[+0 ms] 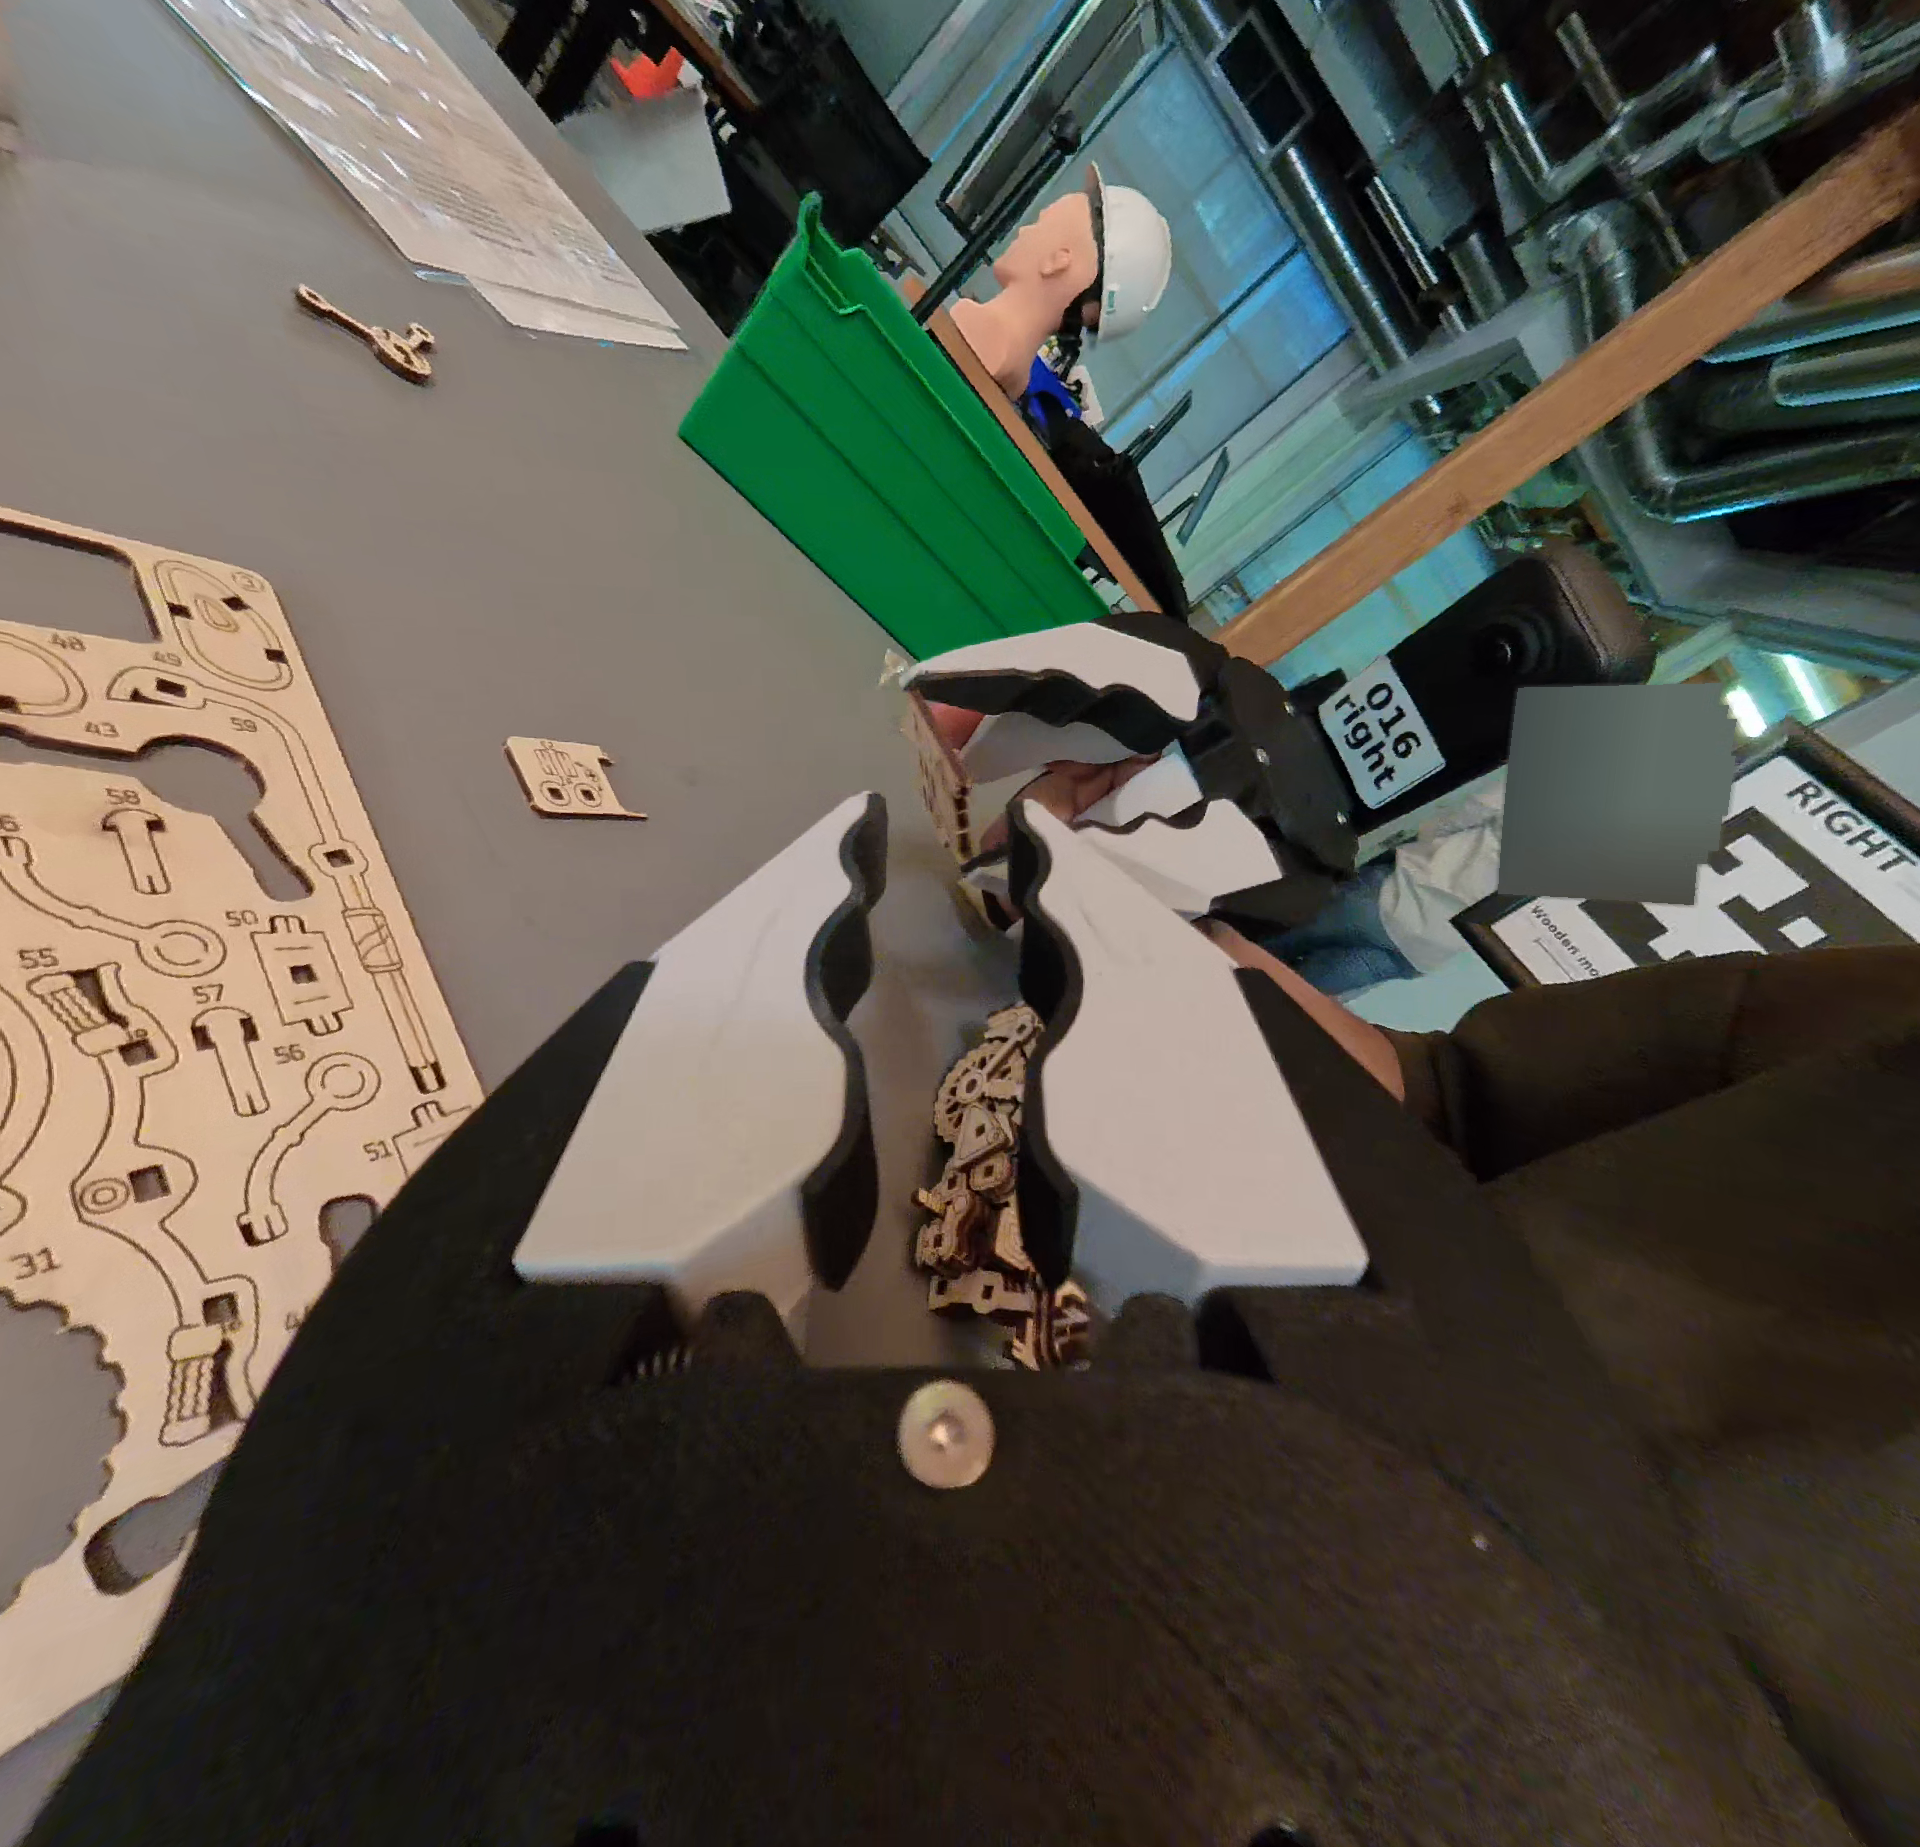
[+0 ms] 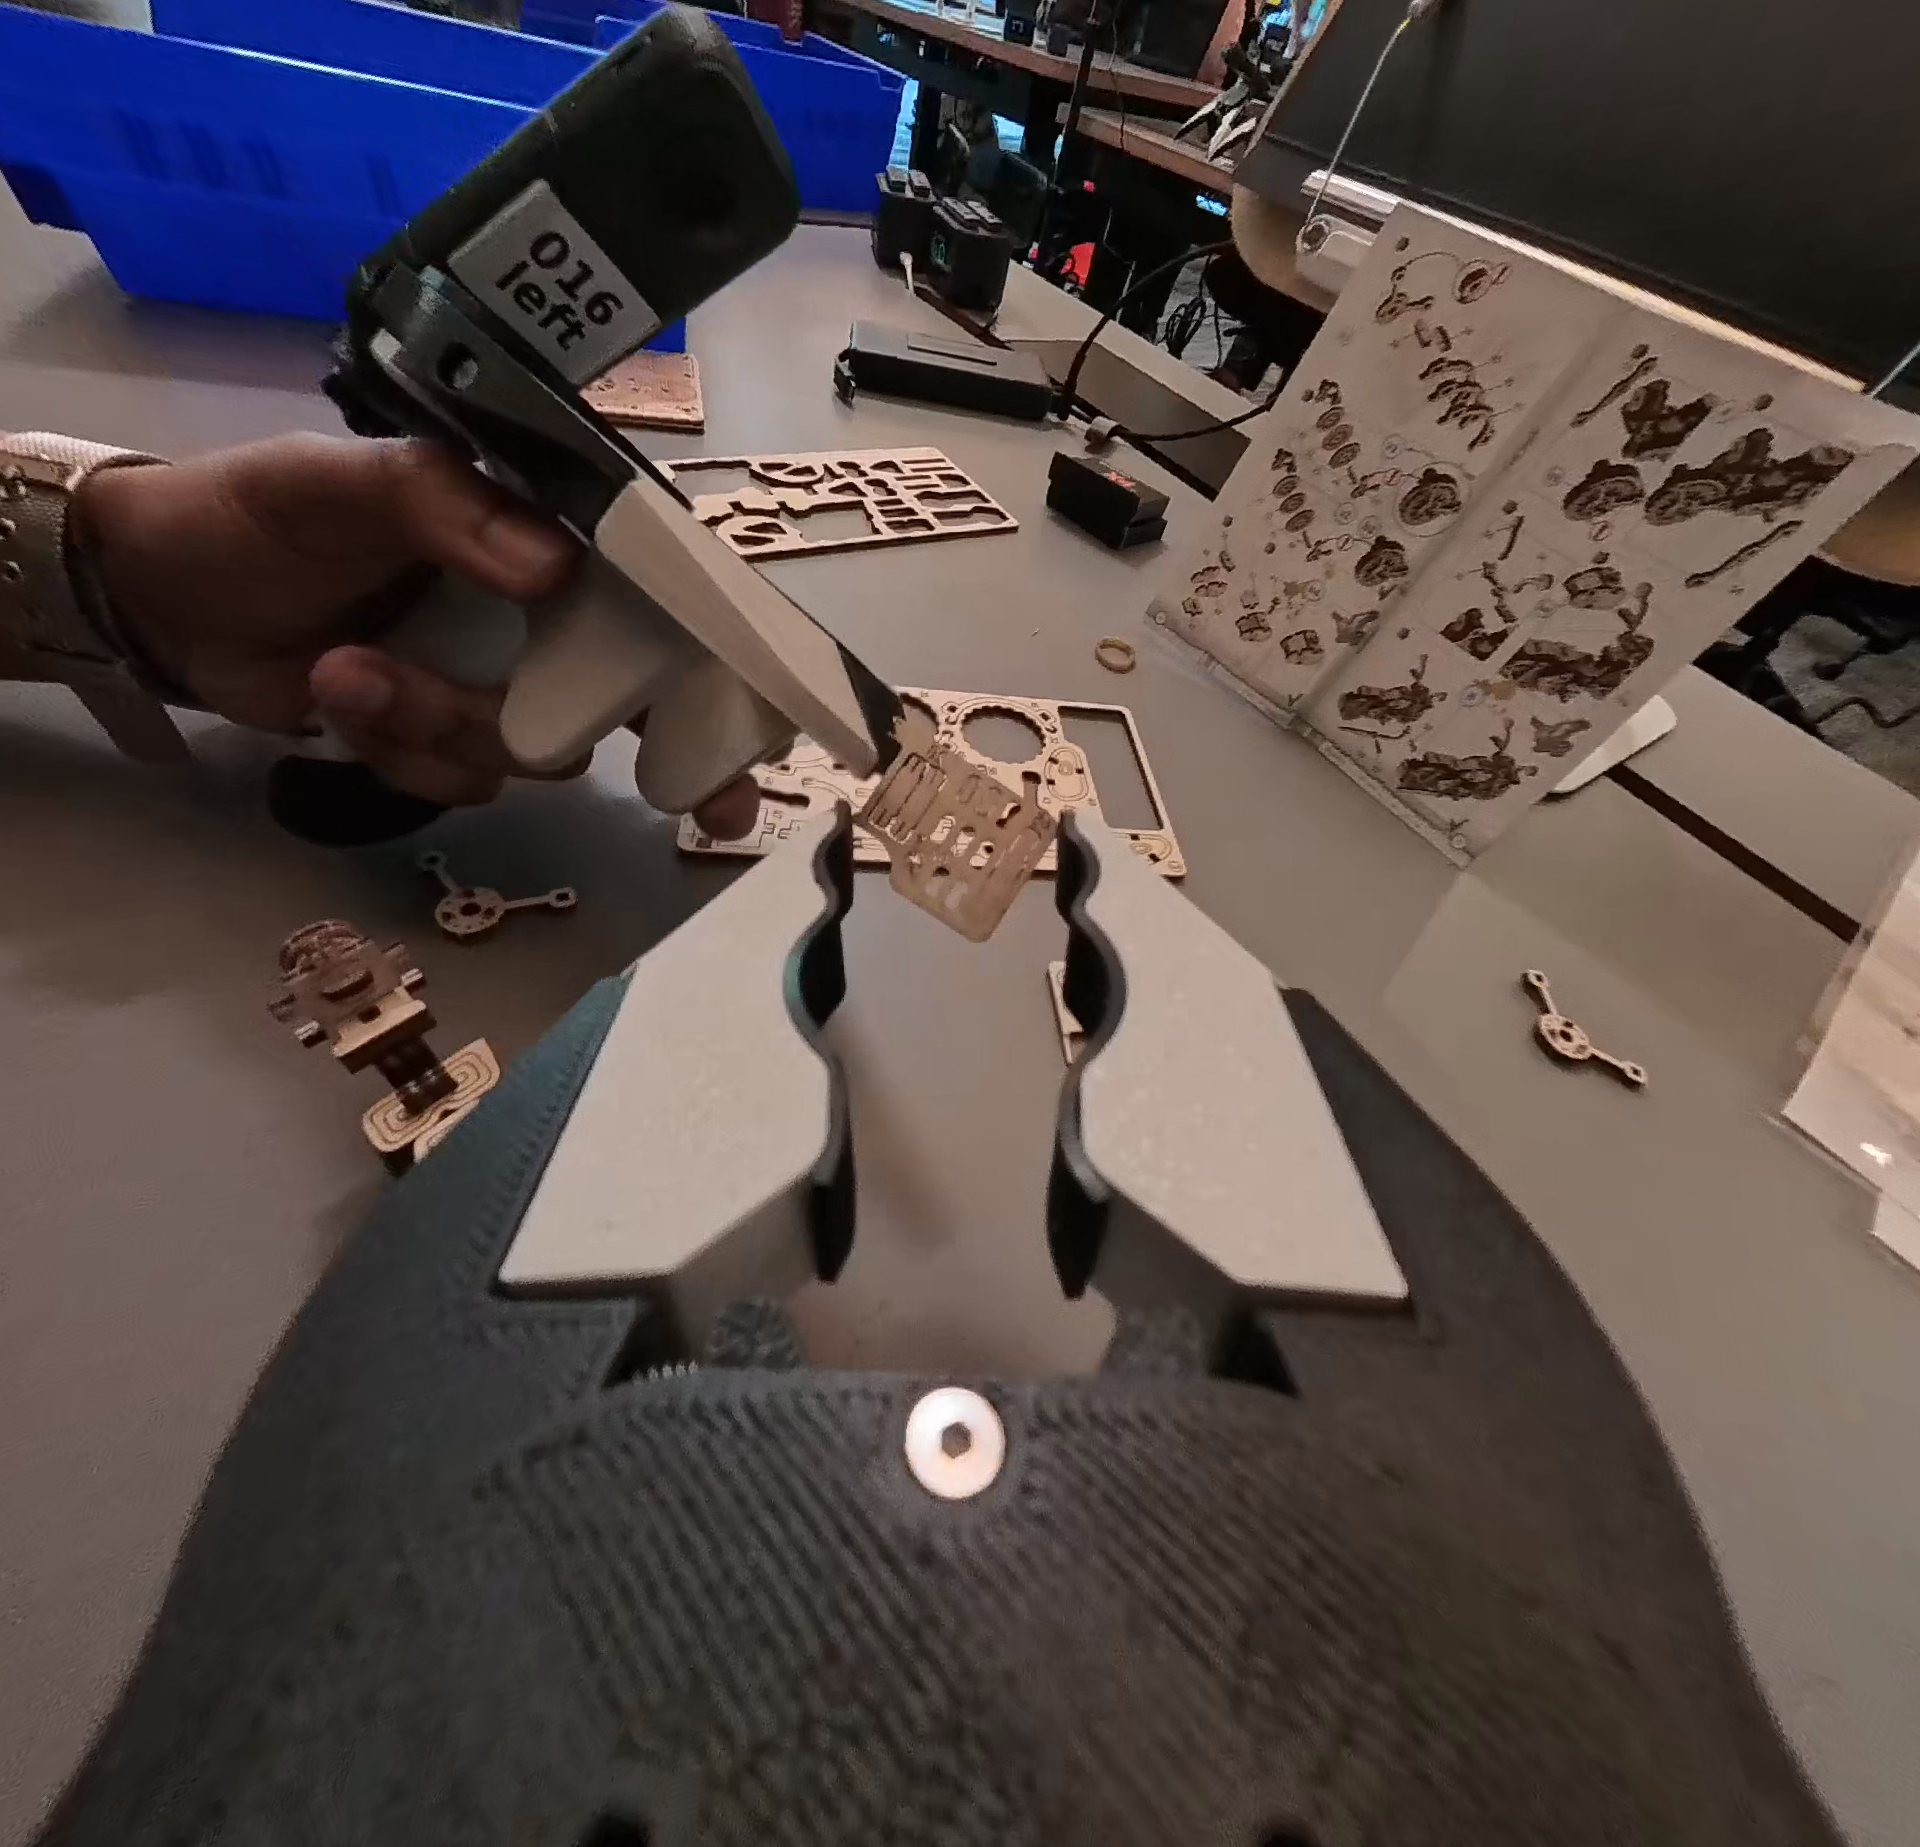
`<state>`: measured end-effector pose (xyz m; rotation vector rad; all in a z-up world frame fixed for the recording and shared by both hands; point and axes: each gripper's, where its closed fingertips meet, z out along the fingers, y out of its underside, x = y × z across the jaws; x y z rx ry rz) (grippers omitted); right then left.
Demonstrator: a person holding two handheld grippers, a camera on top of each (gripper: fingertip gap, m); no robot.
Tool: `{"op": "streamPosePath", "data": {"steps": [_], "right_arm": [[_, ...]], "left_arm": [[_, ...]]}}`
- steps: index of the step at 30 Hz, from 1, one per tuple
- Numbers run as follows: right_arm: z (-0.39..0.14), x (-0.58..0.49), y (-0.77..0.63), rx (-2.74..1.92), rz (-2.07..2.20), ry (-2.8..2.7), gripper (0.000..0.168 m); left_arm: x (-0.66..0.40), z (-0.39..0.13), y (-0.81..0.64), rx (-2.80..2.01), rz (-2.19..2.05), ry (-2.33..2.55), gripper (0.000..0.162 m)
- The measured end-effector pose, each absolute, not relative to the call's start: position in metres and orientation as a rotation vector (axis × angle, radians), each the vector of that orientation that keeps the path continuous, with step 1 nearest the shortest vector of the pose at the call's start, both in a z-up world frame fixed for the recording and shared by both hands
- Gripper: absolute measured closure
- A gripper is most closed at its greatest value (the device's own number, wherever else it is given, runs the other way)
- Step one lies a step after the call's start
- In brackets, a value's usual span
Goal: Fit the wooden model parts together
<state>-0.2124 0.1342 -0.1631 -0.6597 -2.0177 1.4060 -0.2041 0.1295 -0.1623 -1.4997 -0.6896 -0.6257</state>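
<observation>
A small engraved wooden plate [image 2: 961, 862] hangs tilted in the air above the grey table. My right gripper [image 2: 956, 831] is shut on it, its fingertips pressing the plate's two side edges. In the left wrist view the plate [image 1: 940, 758] shows nearly edge-on between the right gripper's [image 1: 938, 777] tips. My left gripper [image 1: 945, 815] is part open, with a gap on each side of the plate. Its tip [image 2: 888, 753] meets the plate's upper left corner. A partly built wooden sub-assembly [image 2: 353, 1018] lies on the table, also visible between the left fingers [image 1: 987, 1153].
A punched wooden sheet [image 1: 156, 966] lies left, and two more sheets [image 2: 1101, 758] [image 2: 842, 498] lie beyond the plate. Loose parts lie about: a small square [image 1: 566, 779] and key-like pieces [image 2: 1579, 1039] [image 2: 488, 904]. An instruction sheet [image 2: 1507, 530] stands right. Blue bins [image 2: 260, 156] stand behind, a green bin [image 1: 883, 447] at the table edge. My two grippers' fingertips are within a few centimetres of each other.
</observation>
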Motion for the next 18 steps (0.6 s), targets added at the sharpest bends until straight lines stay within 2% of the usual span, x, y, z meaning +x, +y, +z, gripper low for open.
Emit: {"op": "streamPosePath", "data": {"steps": [2, 4, 5, 10, 12, 14, 18], "right_arm": [[-0.164, -0.212, 0.133, -0.653, 1.4, -2.021, 0.13], [-0.164, -0.212, 0.133, -0.652, 1.398, -2.022, 0.13], [-0.164, -0.212, 0.132, -0.651, 1.397, -2.024, 0.13], [-0.162, -0.212, 0.131, -0.68, 1.456, -2.004, 0.129], [-0.155, -0.211, 0.13, -0.745, 1.577, -1.97, 0.111], [-0.149, -0.21, 0.131, -0.84, 1.716, -1.959, 0.103], [-0.153, -0.216, 0.139, -0.999, 1.79, -1.963, 0.107]], "left_arm": [[-0.203, -0.163, 0.13, -1.503, -0.64, -0.692, 0.142], [-0.204, -0.165, 0.13, -1.508, -0.635, -0.702, 0.158], [-0.204, -0.164, 0.13, -1.503, -0.643, -0.702, 0.159], [-0.204, -0.162, 0.129, -1.49, -0.658, -0.694, 0.161], [-0.207, -0.162, 0.127, -1.493, -0.633, -0.696, 0.161], [-0.208, -0.16, 0.125, -1.48, -0.634, -0.686, 0.162], [-0.209, -0.155, 0.122, -1.456, -0.645, -0.67, 0.162]]}}
